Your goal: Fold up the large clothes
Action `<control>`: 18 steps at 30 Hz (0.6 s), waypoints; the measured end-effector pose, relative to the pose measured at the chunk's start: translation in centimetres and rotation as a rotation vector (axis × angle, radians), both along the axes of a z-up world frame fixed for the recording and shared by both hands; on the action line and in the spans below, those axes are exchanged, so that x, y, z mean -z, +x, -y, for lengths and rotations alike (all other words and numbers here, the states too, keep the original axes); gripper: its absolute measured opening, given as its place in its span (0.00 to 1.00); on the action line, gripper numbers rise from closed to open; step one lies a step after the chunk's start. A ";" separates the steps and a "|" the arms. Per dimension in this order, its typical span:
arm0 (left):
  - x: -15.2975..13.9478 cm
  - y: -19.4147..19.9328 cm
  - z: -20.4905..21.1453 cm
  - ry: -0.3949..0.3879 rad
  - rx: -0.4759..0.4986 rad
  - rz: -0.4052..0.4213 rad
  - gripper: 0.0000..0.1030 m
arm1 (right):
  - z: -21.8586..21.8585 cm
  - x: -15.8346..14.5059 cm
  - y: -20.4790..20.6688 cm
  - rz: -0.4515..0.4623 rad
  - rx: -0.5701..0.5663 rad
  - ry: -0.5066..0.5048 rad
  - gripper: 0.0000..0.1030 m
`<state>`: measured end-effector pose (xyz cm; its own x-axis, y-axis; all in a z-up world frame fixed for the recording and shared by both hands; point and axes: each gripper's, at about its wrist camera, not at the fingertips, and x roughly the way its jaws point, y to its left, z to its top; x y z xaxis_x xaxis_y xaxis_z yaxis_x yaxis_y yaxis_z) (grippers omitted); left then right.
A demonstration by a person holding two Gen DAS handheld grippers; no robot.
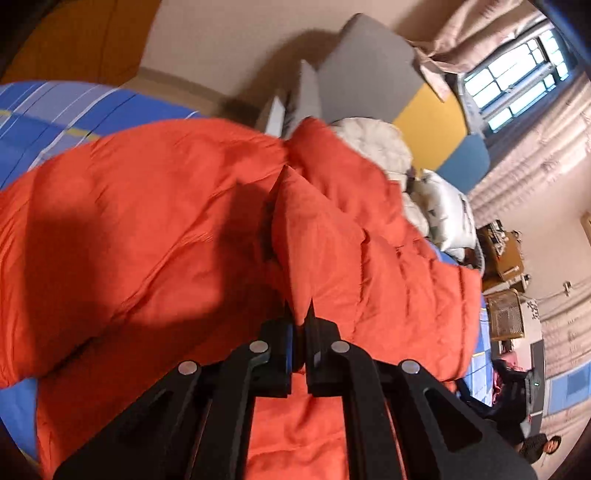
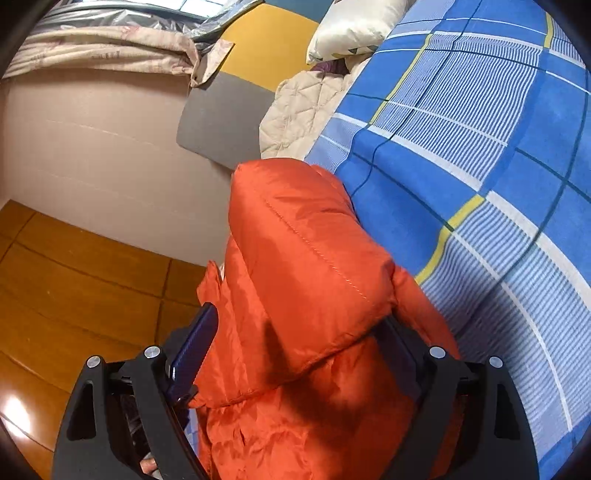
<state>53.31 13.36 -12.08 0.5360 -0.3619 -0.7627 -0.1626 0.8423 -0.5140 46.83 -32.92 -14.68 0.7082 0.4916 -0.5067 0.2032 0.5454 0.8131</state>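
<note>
**A:** Folding is under way, I'd say: the left gripper (image 1: 300, 314) has its jaws pinched tight on a raised fold of the orange padded jacket (image 1: 166, 206), which lies spread over the blue checked bedsheet (image 1: 55, 110).

**B:** And the right gripper (image 2: 295, 343)?

**A:** Its jaws stand wide, with a puffy part of the jacket (image 2: 306, 266) bulging up between them, near the bed's edge above the wooden floor (image 2: 74, 280). Whether the pads actually press on the fabric I can't tell; the bulk fills the gap, but the left blue pad (image 2: 192, 347) looks to sit just beside the cloth.

**B:** So which step is it?

**A:** Probably lifting one side to bring it over the body of the jacket. The left has its hold; the right seems not yet committed.

**B:** What does the next move need?

**A:** The right should close on its section, then both carry their folds across together, keeping the slippery padding from sliding out, and clear of the cream quilted garment (image 2: 295, 110) by the pillow (image 2: 354, 26).
</note>
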 end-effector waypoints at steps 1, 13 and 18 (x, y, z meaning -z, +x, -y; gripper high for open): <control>0.3 -0.2 0.0 0.002 -0.006 -0.004 0.04 | -0.1 -0.4 -0.2 0.000 -0.010 -0.016 0.82; -0.2 -1.9 -0.2 0.049 -0.007 0.020 0.04 | -3.1 -6.2 0.8 0.096 -0.172 -0.286 0.82; -0.1 -1.9 -0.4 0.053 0.000 0.020 0.04 | -4.6 -5.2 6.1 0.040 -0.195 -0.419 0.77</control>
<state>51.37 13.71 -11.93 0.5511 -0.3211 -0.7702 -0.1531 0.8684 -0.4716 52.91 -28.37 -9.45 0.6456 0.3765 -0.6644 0.0374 0.8534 0.5199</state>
